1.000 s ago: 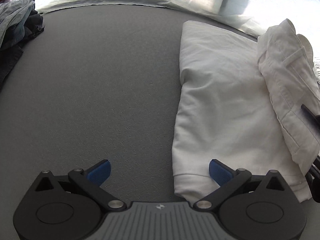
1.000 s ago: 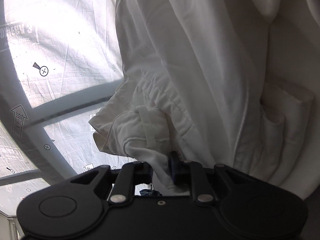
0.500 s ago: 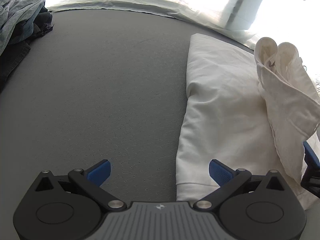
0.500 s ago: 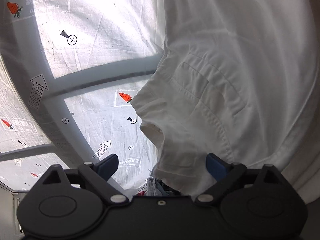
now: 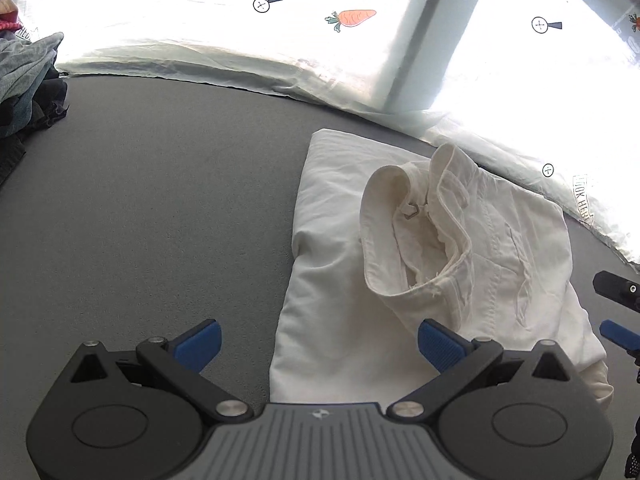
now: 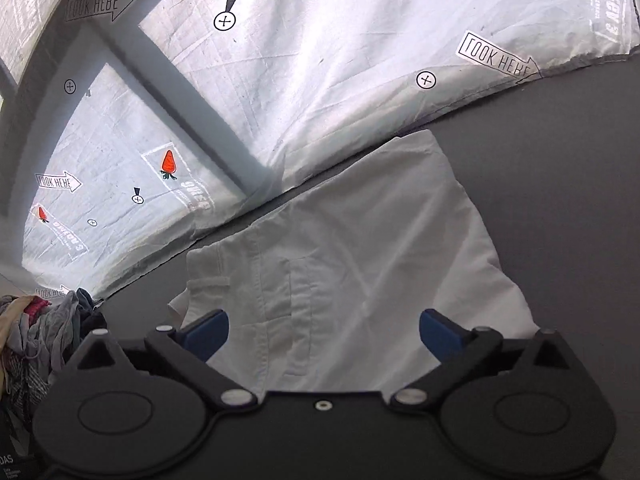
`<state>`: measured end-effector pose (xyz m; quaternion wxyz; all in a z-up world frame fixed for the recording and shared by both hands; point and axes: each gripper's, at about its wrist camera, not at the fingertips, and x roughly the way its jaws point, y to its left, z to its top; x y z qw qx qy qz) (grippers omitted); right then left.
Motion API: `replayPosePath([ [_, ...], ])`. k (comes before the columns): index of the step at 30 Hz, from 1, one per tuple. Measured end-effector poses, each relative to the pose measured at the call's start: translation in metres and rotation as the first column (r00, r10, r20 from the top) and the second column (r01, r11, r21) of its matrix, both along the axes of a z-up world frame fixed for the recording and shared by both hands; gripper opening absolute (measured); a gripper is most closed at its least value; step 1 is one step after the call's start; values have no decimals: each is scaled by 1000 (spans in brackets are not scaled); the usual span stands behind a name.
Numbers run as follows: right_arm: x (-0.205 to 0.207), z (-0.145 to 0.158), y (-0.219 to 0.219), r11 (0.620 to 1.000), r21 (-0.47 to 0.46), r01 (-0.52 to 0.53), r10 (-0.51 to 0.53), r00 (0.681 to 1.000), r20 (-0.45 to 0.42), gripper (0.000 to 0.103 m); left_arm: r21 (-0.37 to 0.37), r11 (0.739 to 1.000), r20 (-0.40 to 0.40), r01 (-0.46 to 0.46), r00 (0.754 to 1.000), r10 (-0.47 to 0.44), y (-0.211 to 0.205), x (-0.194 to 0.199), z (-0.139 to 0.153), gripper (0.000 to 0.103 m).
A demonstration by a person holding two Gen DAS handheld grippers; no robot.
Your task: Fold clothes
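Biggest risk from here, I'd say: the waistband end of the white cotton trousers (image 5: 460,240) is lying humped and gaping on top of the folded part, so it could slide off or spring back open if either gripper snags it on the next pass. That raised band with the little metal hook is right in the middle right of the left wrist view, loose and puffy, not pressed flat at all.

The trousers sit on the grey felt-like tabletop (image 5: 160,200), right of centre in that view, close to the crinkled white printed sheet (image 6: 320,80) along the top.

Left gripper (image 5: 318,344) is spread wide with nothing in it. Right gripper (image 6: 324,332) has its jaws opening, nothing pinched, cloth just below it.

There's a messy heap of grey and dark clothes (image 5: 24,84) at the upper left edge.
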<state>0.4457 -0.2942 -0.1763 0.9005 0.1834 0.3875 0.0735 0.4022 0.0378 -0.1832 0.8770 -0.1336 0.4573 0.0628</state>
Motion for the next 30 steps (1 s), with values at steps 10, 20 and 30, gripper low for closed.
replayPosePath([
  [10, 55, -64, -53, 970, -240, -33, 3, 993, -122, 103, -83, 997, 46, 1, 999, 3, 6, 43, -3, 103],
  [20, 78, -77, -51, 965, -251, -71, 42, 992, -117, 103, -265, 964, 88, -29, 995, 54, 11, 80, -15, 103],
  [30, 69, -76, -47, 959, -278, -51, 36, 997, -61, 103, -63, 993, 104, 103, 990, -96, -40, 77, -11, 103],
])
